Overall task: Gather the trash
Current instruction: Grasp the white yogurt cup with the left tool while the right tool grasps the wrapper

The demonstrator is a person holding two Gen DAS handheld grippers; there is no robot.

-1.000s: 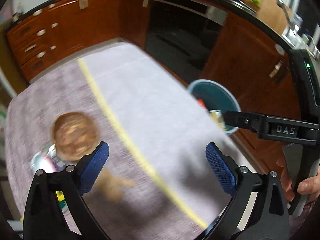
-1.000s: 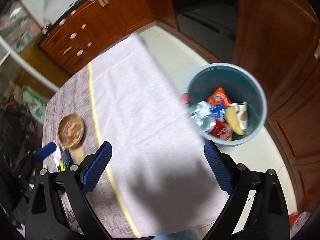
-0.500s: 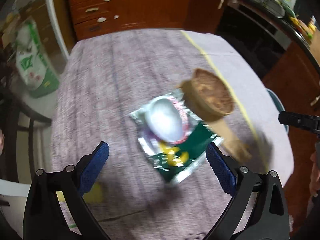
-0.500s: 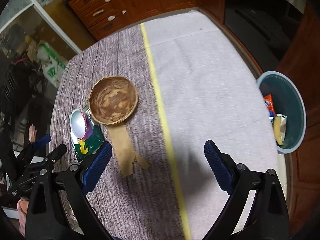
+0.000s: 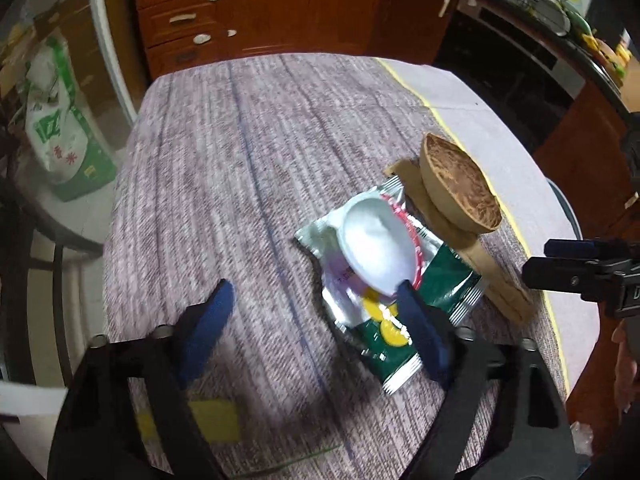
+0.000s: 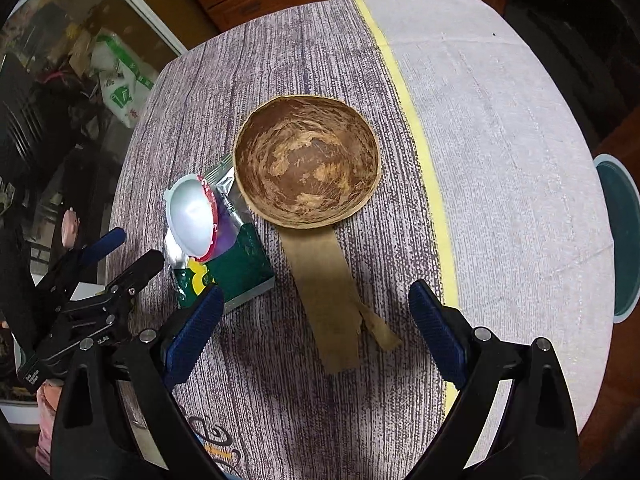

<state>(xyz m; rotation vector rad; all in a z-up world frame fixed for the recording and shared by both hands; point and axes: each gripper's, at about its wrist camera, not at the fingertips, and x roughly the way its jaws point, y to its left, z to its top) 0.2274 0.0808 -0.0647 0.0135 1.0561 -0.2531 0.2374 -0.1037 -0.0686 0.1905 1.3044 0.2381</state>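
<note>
A green and silver snack wrapper lies on the table with a white plastic cup on top of it. My left gripper hangs just above them with its jaws closing. Its right finger is over the wrapper and only the wrapper's left edge is between the pads, which do not press on it. Beside them are a brown coconut-shell bowl and a brown paper strip. My right gripper is open above the near end of the strip. The wrapper, cup and left gripper are at its left.
A teal trash bin stands on the floor past the table's right edge. A yellow line divides the tablecloth. A green and white sack sits on the floor at the left, and wooden cabinets stand behind the table.
Both grippers swung away from the bin to the table's left part and came lower over the wrapper, cup and bowl. The left jaws have narrowed.
</note>
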